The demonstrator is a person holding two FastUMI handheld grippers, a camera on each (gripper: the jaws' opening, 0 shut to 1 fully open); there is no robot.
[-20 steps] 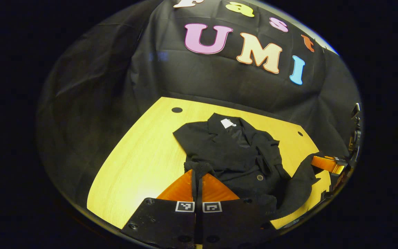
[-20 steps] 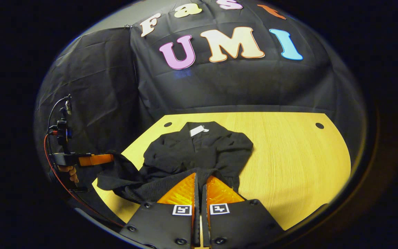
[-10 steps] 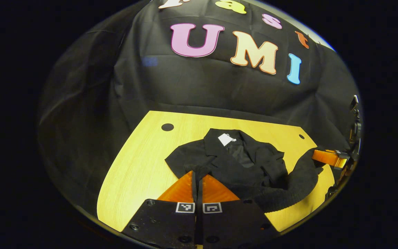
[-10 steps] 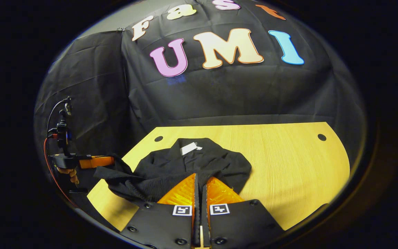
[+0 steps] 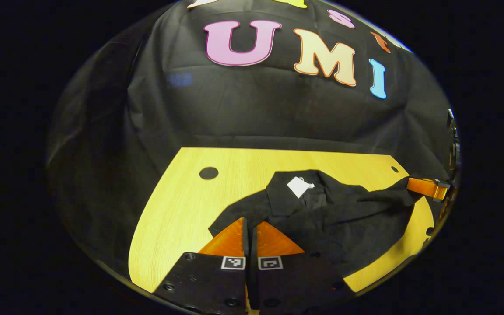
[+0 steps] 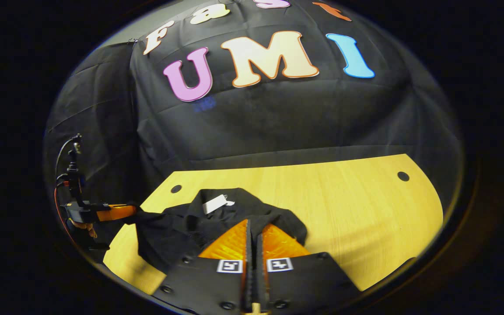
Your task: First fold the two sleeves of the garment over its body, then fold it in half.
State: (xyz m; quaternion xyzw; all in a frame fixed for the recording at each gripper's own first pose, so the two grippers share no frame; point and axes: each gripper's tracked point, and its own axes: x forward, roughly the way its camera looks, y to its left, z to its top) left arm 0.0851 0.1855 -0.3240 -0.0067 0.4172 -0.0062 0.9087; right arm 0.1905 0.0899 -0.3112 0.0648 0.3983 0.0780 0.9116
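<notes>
Pinching black garment (image 5: 339,223), both grippers closed, wooden table (image 6: 365,210)

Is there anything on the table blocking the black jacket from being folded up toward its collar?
Nothing visible does. The yellow wooden table is bare around the black jacket. Both the left gripper and the right gripper are shut on its hem, with only the garment's own collar and white tag ahead.
</notes>
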